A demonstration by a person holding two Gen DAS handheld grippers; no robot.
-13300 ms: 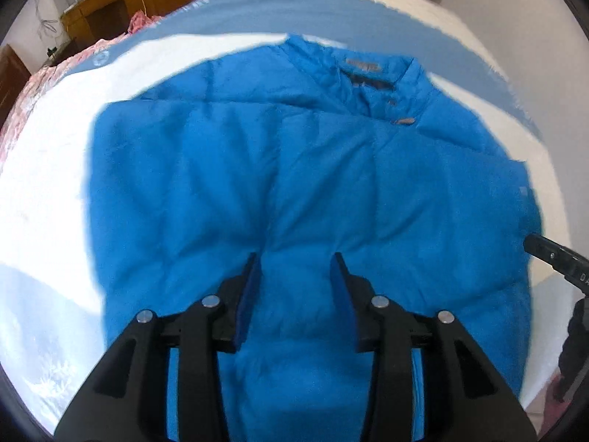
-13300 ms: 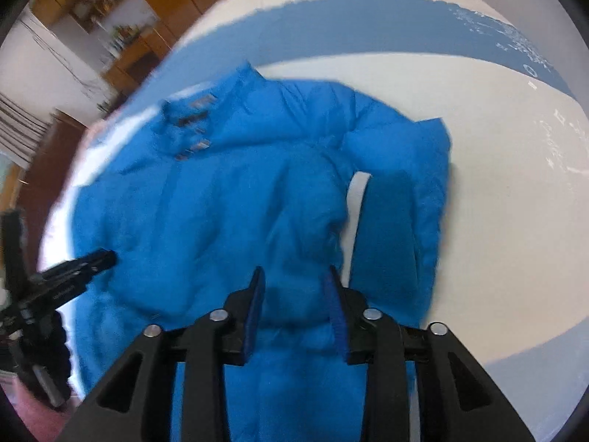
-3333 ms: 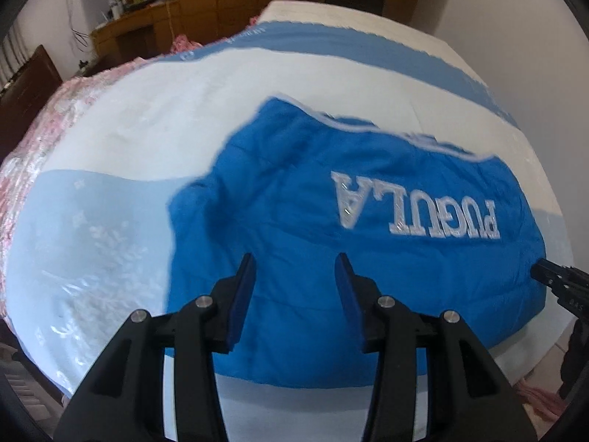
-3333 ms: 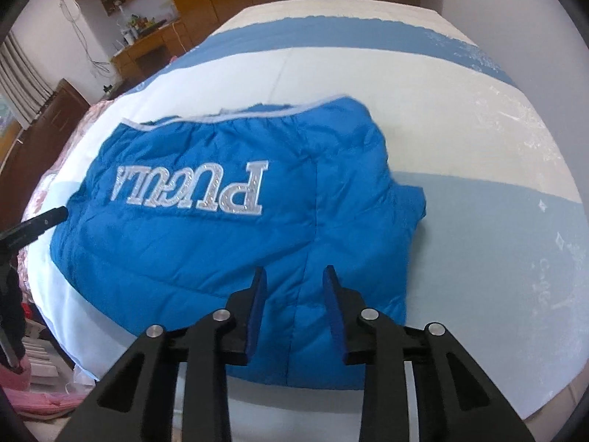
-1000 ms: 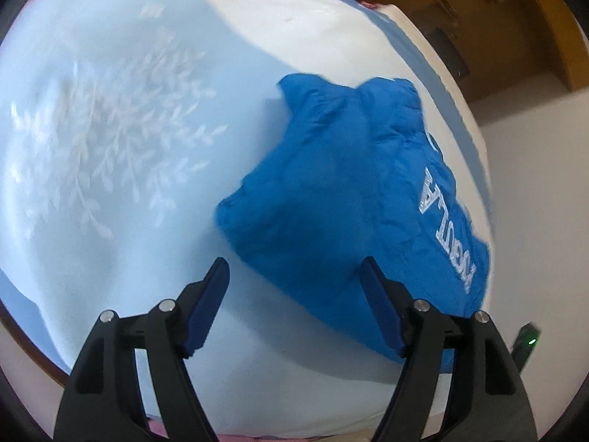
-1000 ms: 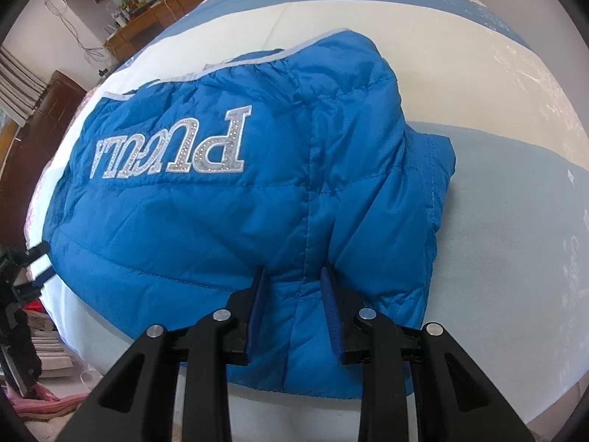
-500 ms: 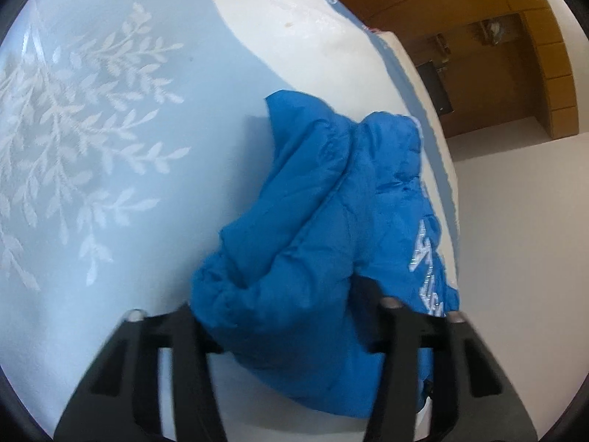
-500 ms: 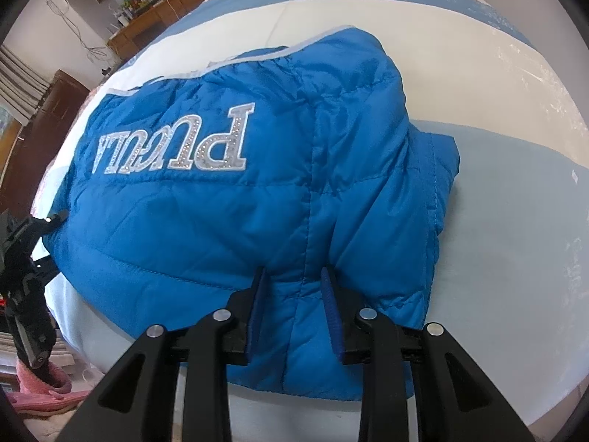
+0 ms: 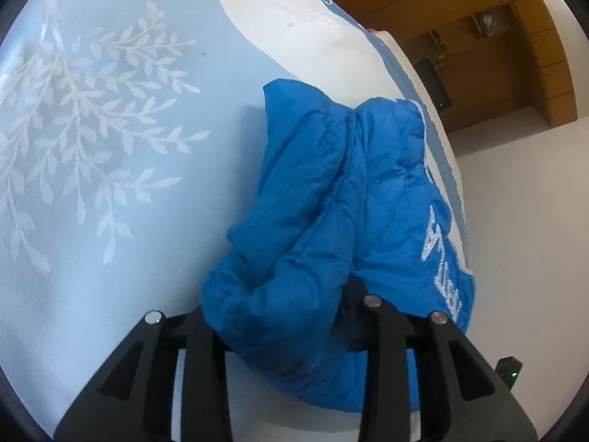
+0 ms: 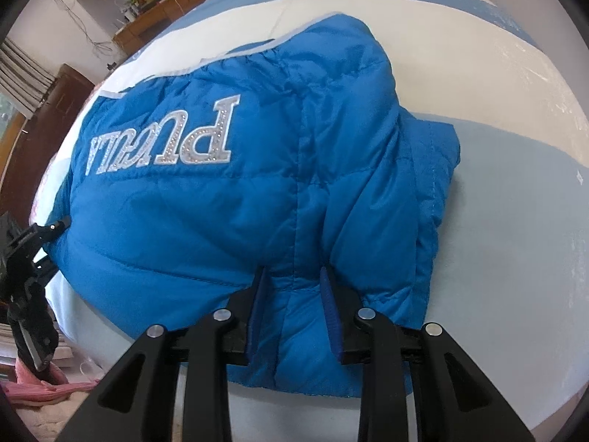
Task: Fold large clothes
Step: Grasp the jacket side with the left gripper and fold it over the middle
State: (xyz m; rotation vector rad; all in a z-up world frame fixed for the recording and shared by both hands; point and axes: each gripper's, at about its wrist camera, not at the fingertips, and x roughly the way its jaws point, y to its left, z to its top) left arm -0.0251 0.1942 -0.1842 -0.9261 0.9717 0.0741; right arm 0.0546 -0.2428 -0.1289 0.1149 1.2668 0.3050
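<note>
A blue padded jacket [image 10: 221, 213] lies folded on the bed [image 10: 515, 221], its silver lettering upside down toward me. My right gripper [image 10: 292, 283] is shut on the jacket's near hem, with a ridge of fabric pinched between the blue pads. In the left wrist view one end of the jacket [image 9: 331, 202] is bunched up and bulges over my left gripper [image 9: 279, 302]. Its jaws are closing on that bunch, and the fingertips are hidden under the fabric. The left gripper [image 10: 33, 243] also shows at the jacket's far left end in the right wrist view.
The bed cover [image 9: 92, 147] is light blue with a white leaf pattern and white bands. Wooden cabinets [image 9: 497, 55] and a white wall [image 9: 522, 221] stand beyond the bed. A cluttered desk [image 10: 147, 11] is at the back left. Pink cloth [image 10: 48, 386] lies on the floor beside the bed.
My left gripper moved in onto the jacket's end and its wide jaws came together around the bunched fabric, which lifted over the fingers. The right gripper kept its grip and place.
</note>
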